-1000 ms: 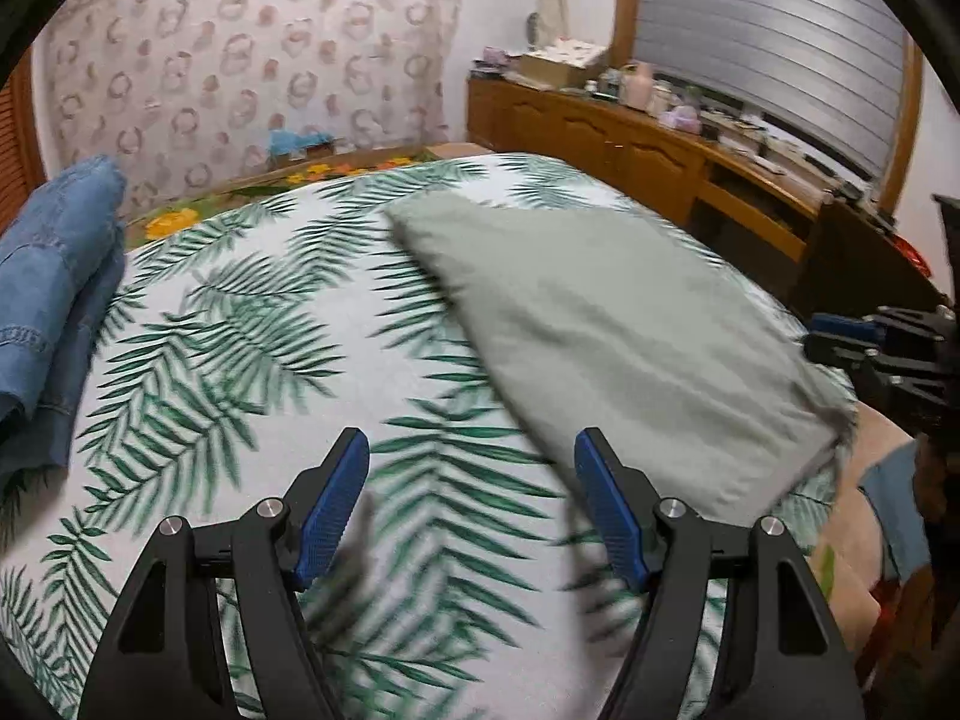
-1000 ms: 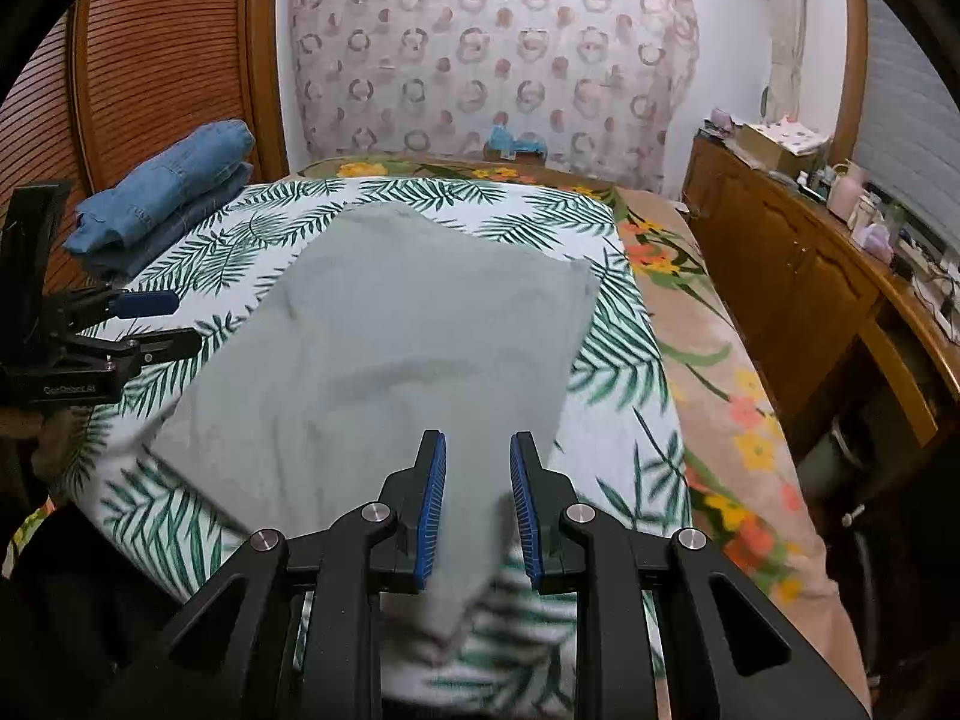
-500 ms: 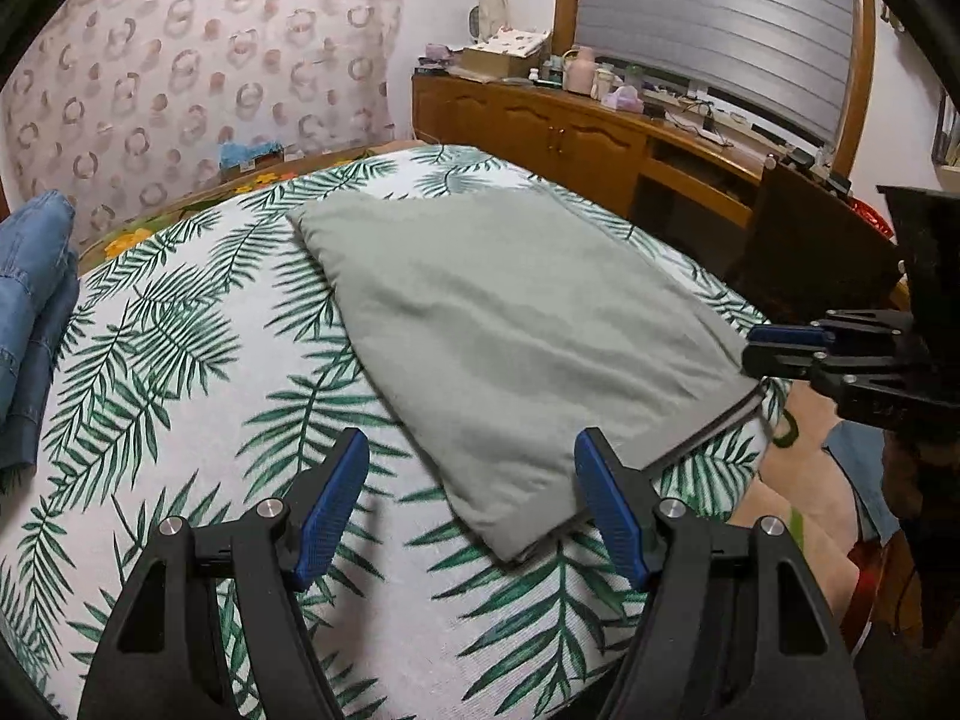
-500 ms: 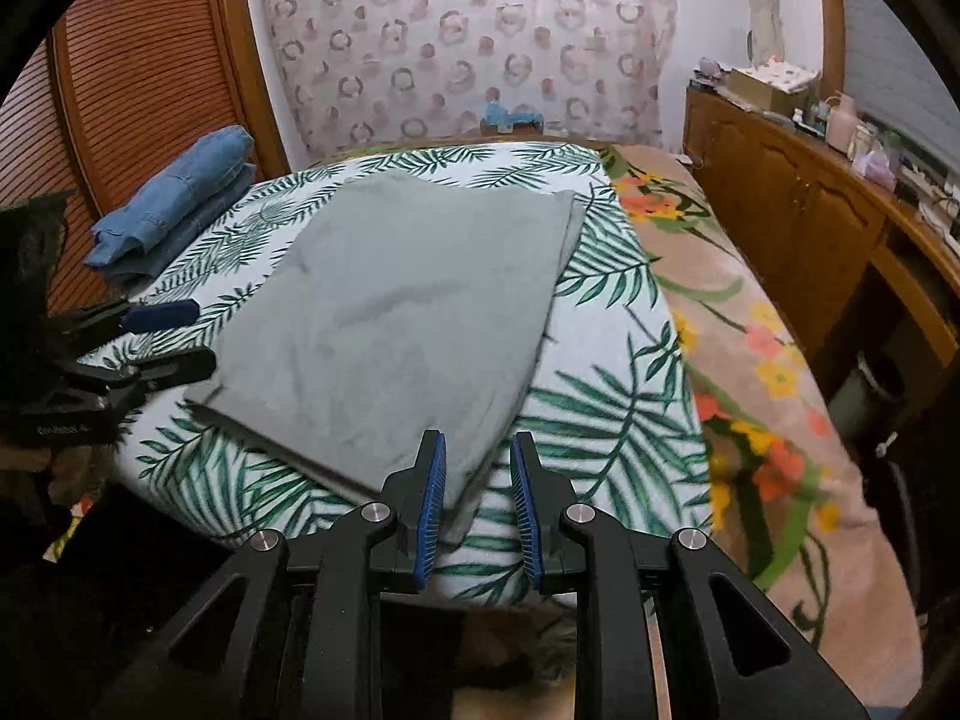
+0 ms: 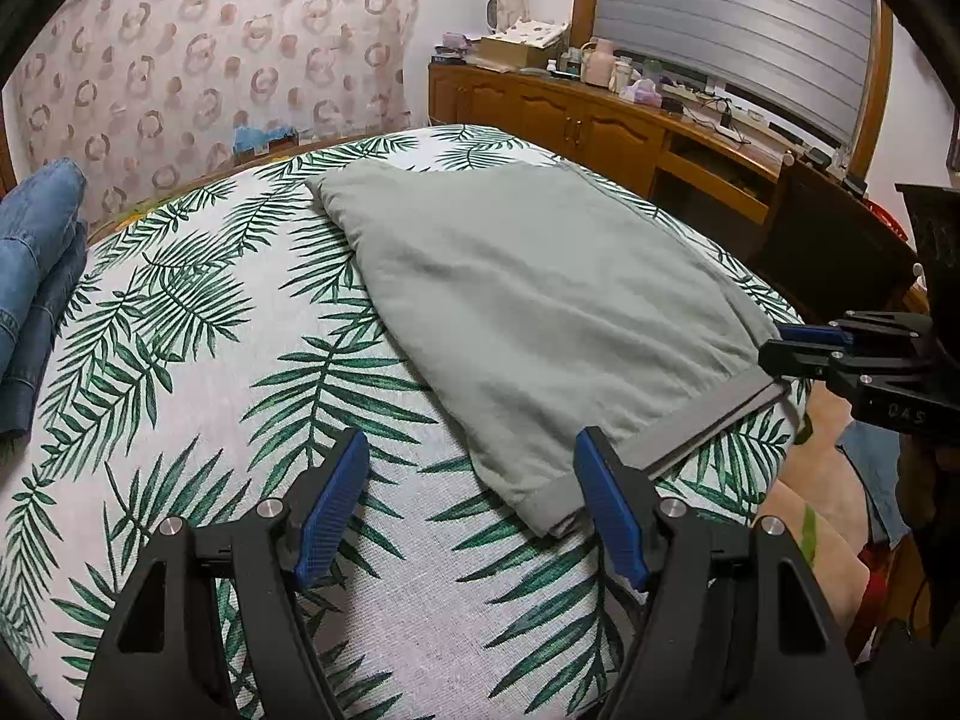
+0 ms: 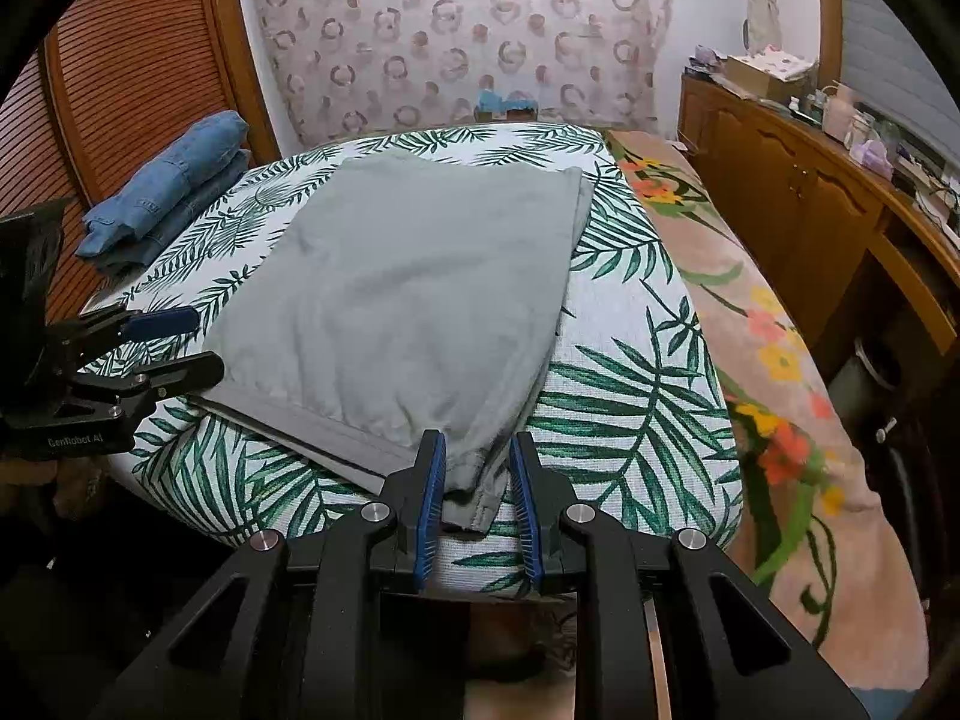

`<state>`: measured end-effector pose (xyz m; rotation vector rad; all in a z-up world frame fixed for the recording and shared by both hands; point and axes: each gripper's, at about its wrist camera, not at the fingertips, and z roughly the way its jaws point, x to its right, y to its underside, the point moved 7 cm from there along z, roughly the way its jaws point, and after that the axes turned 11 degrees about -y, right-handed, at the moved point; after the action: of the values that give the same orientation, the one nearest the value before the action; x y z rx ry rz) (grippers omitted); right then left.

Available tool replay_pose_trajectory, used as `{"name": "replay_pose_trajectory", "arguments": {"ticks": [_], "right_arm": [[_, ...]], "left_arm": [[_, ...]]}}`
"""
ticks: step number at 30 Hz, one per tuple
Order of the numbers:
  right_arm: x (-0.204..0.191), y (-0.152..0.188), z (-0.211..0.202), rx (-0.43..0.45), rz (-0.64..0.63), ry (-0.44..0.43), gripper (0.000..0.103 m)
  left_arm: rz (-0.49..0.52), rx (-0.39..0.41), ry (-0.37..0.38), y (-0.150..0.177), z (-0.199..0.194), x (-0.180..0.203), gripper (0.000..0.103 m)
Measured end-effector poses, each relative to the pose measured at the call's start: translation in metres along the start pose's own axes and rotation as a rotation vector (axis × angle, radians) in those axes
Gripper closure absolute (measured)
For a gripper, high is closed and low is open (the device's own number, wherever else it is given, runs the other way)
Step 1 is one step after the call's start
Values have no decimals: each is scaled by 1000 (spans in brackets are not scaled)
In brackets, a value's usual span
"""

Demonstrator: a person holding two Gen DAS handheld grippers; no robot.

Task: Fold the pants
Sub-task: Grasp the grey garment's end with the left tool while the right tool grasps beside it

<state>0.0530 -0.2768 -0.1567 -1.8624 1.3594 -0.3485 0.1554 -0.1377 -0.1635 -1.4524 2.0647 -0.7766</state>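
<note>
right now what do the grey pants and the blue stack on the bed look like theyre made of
Grey pants: likely thin matte woven cotton or a blend; soft creases, gathered flat waistband. Folded blue stack: looks like denim; mottled faded blue, thick seams with visible stitching. Fibre content cannot be confirmed by sight.

Grey-green pants on a white bedspread printed with dark green palm fronds.

The pants are one plain, pale shade, with a darker grey waistband. Folded blue denim jeans are beside them. The curtain is pale pink with brown rings. A peach blanket shows orange and yellow flowers. Both grippers are black with blue fingers.
</note>
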Motion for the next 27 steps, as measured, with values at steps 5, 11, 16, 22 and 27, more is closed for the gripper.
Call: {"name": "replay_pose_trajectory", "arguments": {"ticks": [5, 11, 16, 22, 27], "right_arm": [[-4, 0, 5, -2, 4, -23, 80], [-9, 4, 6, 11, -9, -64, 88], [-11, 5, 6, 26, -3, -65, 94], [-13, 6, 7, 49, 13, -72, 95], [-15, 6, 7, 50, 7, -67, 95]], "left_arm": [[-13, 6, 10, 0, 0, 0, 31], [-5, 8, 71, 0, -5, 6, 56], [-8, 4, 95, 4, -13, 10, 61], [1, 4, 102, 8, -15, 16, 61], [12, 16, 136, 7, -16, 21, 79]]}}
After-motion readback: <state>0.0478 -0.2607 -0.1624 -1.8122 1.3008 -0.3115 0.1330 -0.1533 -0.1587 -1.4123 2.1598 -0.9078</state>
